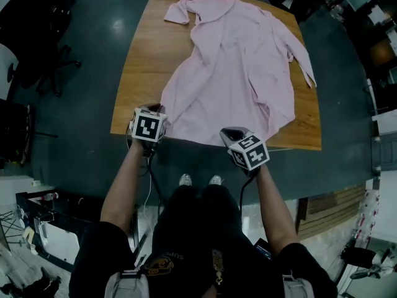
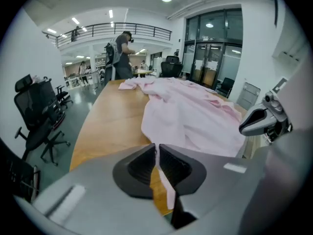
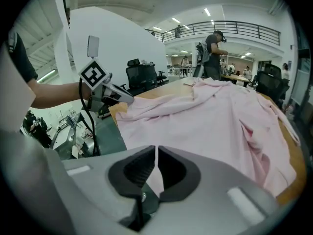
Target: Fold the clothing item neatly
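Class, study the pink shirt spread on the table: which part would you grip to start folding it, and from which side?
Grip the near hem of the shirt at two spread points, coming from the near edge of the table: it lies along that edge, reachable. The left gripper and right gripper are shut on it there.

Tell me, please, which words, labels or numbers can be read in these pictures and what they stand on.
No text is legible.
Yellow print on the person's dark shirt: too blurred to read.
Marker cubes: black-and-white square patterns, no letters.
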The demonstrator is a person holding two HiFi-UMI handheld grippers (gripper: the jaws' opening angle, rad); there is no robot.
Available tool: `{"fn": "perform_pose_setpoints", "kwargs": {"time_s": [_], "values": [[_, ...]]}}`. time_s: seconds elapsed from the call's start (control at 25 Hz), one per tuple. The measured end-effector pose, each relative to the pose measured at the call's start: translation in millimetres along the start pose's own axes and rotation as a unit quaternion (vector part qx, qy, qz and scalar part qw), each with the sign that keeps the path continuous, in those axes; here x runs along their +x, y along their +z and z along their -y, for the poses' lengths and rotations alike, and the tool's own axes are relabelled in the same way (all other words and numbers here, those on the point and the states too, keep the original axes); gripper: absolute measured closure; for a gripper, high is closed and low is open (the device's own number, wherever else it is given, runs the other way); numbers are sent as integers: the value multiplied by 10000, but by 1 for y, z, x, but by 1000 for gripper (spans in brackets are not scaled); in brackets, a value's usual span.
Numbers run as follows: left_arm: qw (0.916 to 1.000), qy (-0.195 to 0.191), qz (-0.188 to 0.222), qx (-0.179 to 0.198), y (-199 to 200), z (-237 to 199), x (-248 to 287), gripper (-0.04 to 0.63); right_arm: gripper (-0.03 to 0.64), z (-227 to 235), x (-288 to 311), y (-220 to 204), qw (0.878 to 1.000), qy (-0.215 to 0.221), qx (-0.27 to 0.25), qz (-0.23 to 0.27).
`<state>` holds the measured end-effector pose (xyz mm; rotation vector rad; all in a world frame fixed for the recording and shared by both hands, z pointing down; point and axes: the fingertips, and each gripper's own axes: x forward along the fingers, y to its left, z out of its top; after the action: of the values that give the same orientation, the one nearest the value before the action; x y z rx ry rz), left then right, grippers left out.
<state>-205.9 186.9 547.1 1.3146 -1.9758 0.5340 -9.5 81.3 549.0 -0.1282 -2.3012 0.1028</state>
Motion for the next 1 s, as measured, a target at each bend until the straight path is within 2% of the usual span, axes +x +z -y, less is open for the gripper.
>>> {"fn": "perform_pose_setpoints", "kwargs": {"time_s": [0.12, 0.24, 0.32, 0.48, 0.64, 0.76, 1.0], "values": [[9970, -306, 415, 579, 38, 47, -21, 561, 598, 6, -6, -3, 9999, -23, 132, 86], [9852, -833, 732, 1311, 67, 113, -26, 561, 598, 14, -18, -4, 9998, -65, 134, 147], [9764, -1192, 674, 1669, 66, 156, -21, 561, 598, 19, -27, -7, 9995, -123, 167, 234], [9598, -1771, 460, 2127, 48, 227, -5, 561, 598, 32, -44, -29, 9990, -198, 348, 179], [9391, -2227, 365, 2593, 32, 286, 6, 561, 598, 45, -59, -54, 9980, -297, 557, 96], [9295, -2423, 189, 2775, 15, 315, 16, 561, 598, 50, -67, -74, 9969, -353, 703, -4], [9321, -2672, 138, 2443, 1, 340, 30, 530, 598, 65, -77, -98, 9945, -506, 907, -140]]}}
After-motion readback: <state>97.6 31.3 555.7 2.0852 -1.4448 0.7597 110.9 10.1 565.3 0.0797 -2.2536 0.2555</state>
